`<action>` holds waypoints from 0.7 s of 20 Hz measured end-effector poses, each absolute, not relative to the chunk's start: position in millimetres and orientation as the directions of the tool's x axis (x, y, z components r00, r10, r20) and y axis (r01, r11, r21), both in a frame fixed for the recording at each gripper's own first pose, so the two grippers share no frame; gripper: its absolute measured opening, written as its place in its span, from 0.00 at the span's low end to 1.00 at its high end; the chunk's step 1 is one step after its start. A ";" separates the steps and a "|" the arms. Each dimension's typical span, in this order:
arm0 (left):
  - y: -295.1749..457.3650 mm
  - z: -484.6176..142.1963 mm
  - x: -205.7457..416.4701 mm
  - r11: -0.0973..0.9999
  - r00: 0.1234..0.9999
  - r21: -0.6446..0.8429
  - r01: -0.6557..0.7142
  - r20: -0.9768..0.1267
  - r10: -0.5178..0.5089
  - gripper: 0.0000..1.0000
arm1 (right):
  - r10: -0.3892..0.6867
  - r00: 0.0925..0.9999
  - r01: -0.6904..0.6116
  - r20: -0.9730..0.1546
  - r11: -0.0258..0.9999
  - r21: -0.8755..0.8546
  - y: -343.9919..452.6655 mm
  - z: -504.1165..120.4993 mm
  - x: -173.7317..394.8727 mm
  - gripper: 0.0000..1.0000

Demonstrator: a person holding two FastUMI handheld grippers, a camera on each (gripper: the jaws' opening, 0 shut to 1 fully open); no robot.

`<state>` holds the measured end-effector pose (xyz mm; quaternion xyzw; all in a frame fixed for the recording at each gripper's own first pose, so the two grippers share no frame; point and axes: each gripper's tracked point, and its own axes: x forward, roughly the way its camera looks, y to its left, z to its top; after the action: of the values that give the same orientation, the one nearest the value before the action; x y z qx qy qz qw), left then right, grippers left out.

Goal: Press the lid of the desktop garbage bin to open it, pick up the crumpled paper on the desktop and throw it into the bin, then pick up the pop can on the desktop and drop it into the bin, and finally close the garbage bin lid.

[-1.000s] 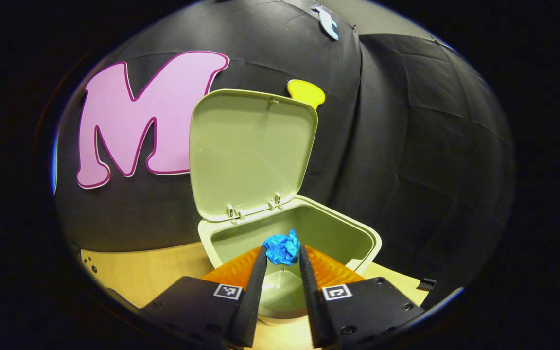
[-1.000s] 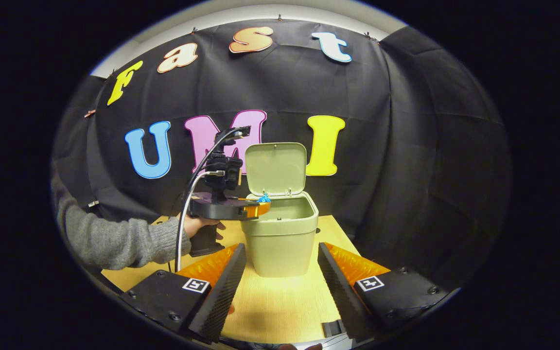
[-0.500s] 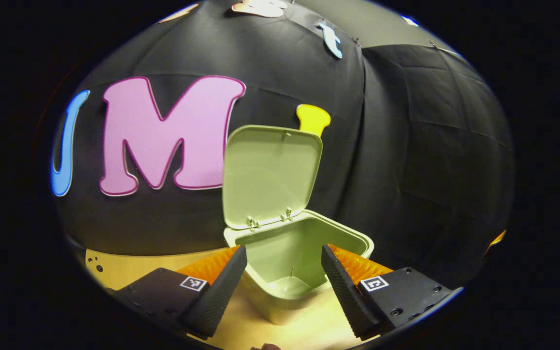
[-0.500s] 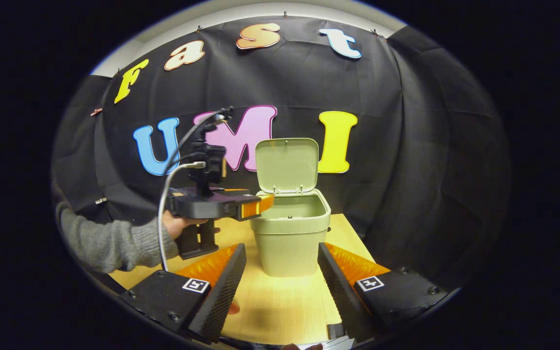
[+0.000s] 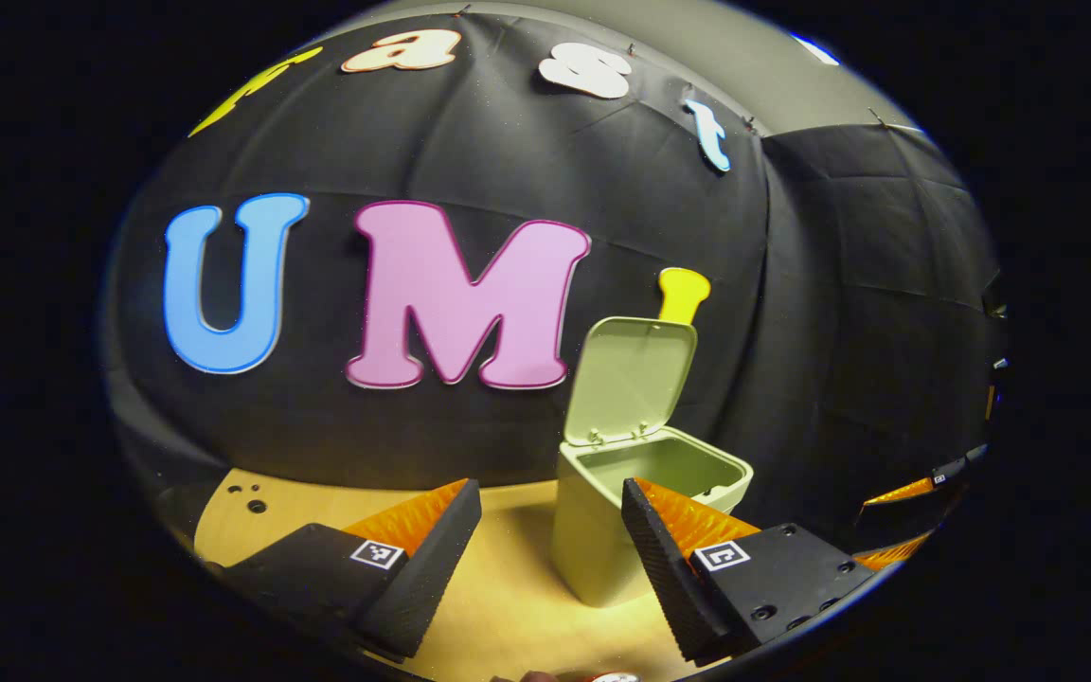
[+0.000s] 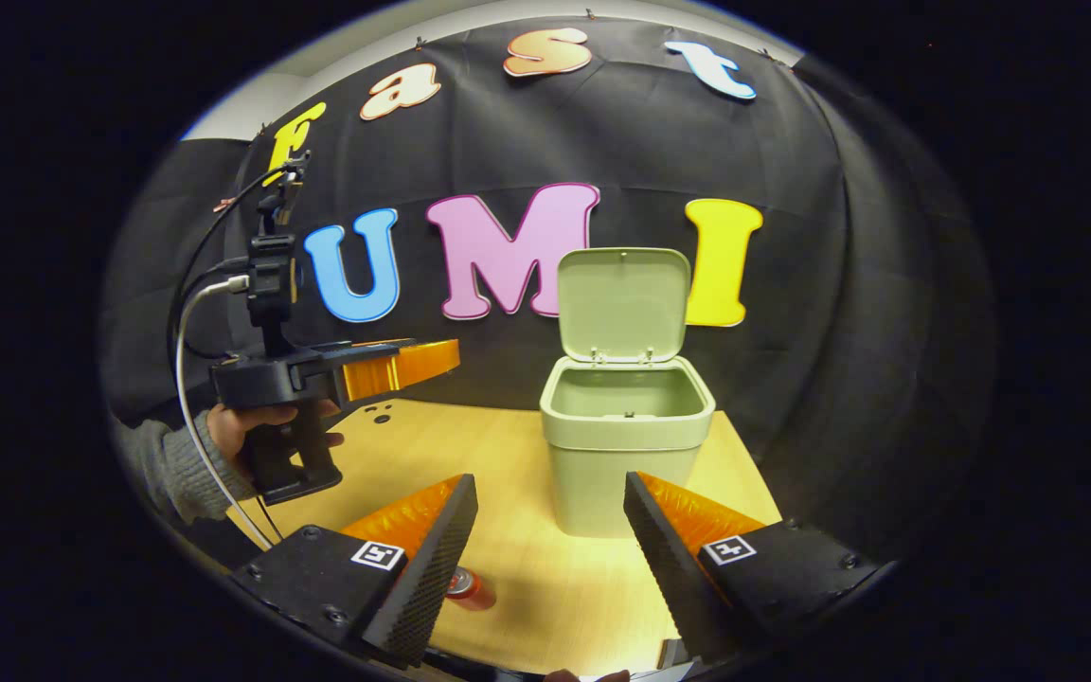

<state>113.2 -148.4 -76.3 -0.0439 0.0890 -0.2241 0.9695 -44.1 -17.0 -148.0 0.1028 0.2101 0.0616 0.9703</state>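
The pale green plastic bin (image 6: 623, 455) is seen standing upright on the light wooden table (image 6: 517, 578), ahead of the right hand-held gripper (image 6: 550, 540) and well apart from it. Its flat green lid (image 6: 623, 303) is tipped up and back. A red pop can (image 6: 468, 587) is seen lying on its side on the table, just beside the right hand-held gripper's left finger, partly hidden. Both fingers are spread wide, and nothing is held. The left hand-held gripper (image 5: 550, 549) is spread wide too, empty, with the bin ahead and slightly right. In the right gripper view it is held up, left of the bin, by a hand (image 6: 242, 426) in a grey sleeve (image 6: 167, 464).
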 end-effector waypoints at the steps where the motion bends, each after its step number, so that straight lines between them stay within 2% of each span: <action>1: -137.9 -77.9 105.5 0.905 0.892 -0.129 0.406 -0.159 -0.423 0.96 | 0.190 0.897 -0.102 -0.400 0.968 0.231 -9.1 -151.9 -42.8 0.98; 7: -84.1 -116.0 57.3 0.948 0.914 -0.084 0.307 -0.251 -0.318 0.96 | 0.351 0.814 -0.249 -0.463 0.931 0.268 41.2 -189.4 -47.0 0.98; 14: -43.4 -145.7 11.3 0.971 0.910 -0.101 0.215 -0.339 -0.237 0.96 | 0.440 0.704 -0.358 -0.557 0.898 0.256 79.9 -242.6 -60.9 0.98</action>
<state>11.3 -43.4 -145.7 -0.0308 0.1773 -0.1156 0.9768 -60.9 79.9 -242.6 0.0644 0.3177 0.2165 0.9209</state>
